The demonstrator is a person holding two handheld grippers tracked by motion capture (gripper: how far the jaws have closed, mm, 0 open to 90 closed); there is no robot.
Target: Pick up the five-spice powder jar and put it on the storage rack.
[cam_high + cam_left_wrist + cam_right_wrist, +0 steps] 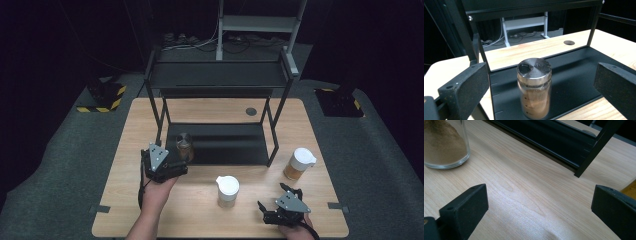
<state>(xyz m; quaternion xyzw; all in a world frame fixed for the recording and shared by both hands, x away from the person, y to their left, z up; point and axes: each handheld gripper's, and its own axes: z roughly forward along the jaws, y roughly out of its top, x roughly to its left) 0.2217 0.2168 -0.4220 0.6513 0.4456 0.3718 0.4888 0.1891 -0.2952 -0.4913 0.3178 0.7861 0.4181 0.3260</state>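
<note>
A glass jar point(185, 146) of brown powder with a metal lid stands on the black rack's lower shelf point(230, 142), near its front left corner. My left gripper point(181, 166) is open just in front of it. In the left gripper view the jar point(534, 87) stands upright between the wide-apart jaws of the left gripper point(541, 75), and neither jaw touches it. My right gripper point(272, 196) is open low over the table's front right. In the right gripper view the right gripper point(539, 202) has bare wood between its jaws, and a glass jar point(444, 145) of brown powder stands ahead to the left.
Two white-lidded jars stand on the wooden table point(200, 215): one at front centre point(227, 191), one at the right point(299, 163). The rack's upper shelf point(220, 75) overhangs the lower one. A rack post point(596, 147) stands ahead of the right gripper. A round cable hole point(251, 111) lies behind.
</note>
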